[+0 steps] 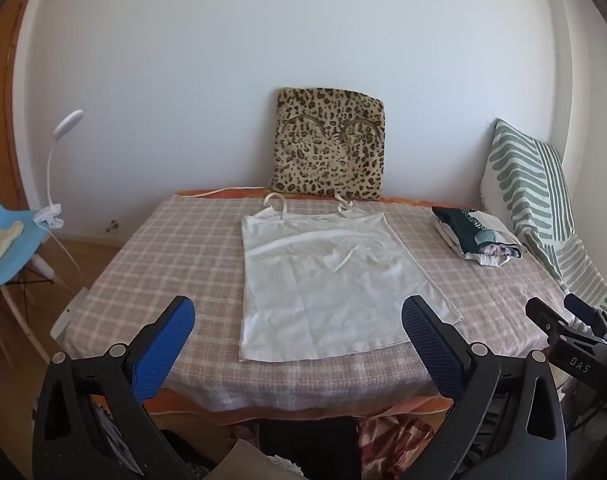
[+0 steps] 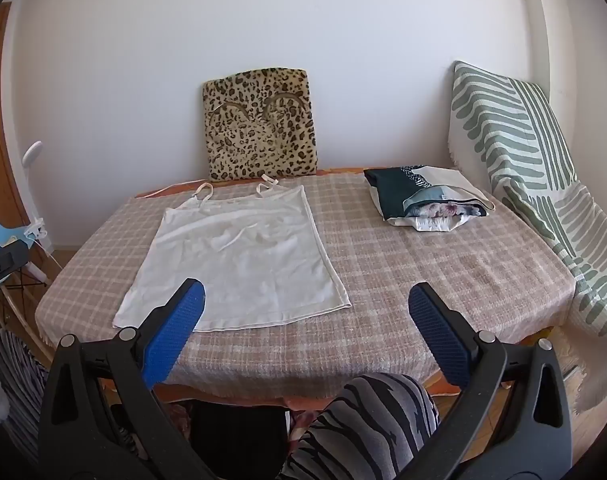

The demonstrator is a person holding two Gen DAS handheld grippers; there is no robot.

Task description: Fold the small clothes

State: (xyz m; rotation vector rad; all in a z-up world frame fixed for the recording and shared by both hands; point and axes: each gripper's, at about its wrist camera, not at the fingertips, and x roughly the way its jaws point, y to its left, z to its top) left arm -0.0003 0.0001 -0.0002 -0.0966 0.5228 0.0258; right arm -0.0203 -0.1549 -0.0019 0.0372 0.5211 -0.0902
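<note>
A white top (image 1: 327,276) lies spread flat on the checked table (image 1: 163,248), straps (image 1: 277,202) toward 12 o'clock and hem toward 6, so the fold itself looks not yet begun; this reads as the pause before the first grasp. The left tongs (image 1: 299,328) hang wide open and empty over the near table edge, above the hem, touching nothing. The right tongs (image 2: 307,312) are likewise spread wide with nothing between the pads, held over bare cloth at about 4 o'clock of the top, with the hem's right corner (image 2: 345,304) just beside the left pad. A sensible next move, as I judge it, is to lower each pair onto a corner of one long side, pinch only the thin fabric and not the tablecloth under it, then carry that side across. The fabric looks light and limp, so it may drag or bunch. There is open room at 9 o'clock of the top and a broad bare strip at 3 o'clock. A stack (image 2: 427,200) of folded clothes sits at about 2 o'clock, well apart. A leopard cushion (image 1: 329,144) leans on the wall at 12, near the straps. The hem lies close to the front edge, leaving little slack there.
</note>
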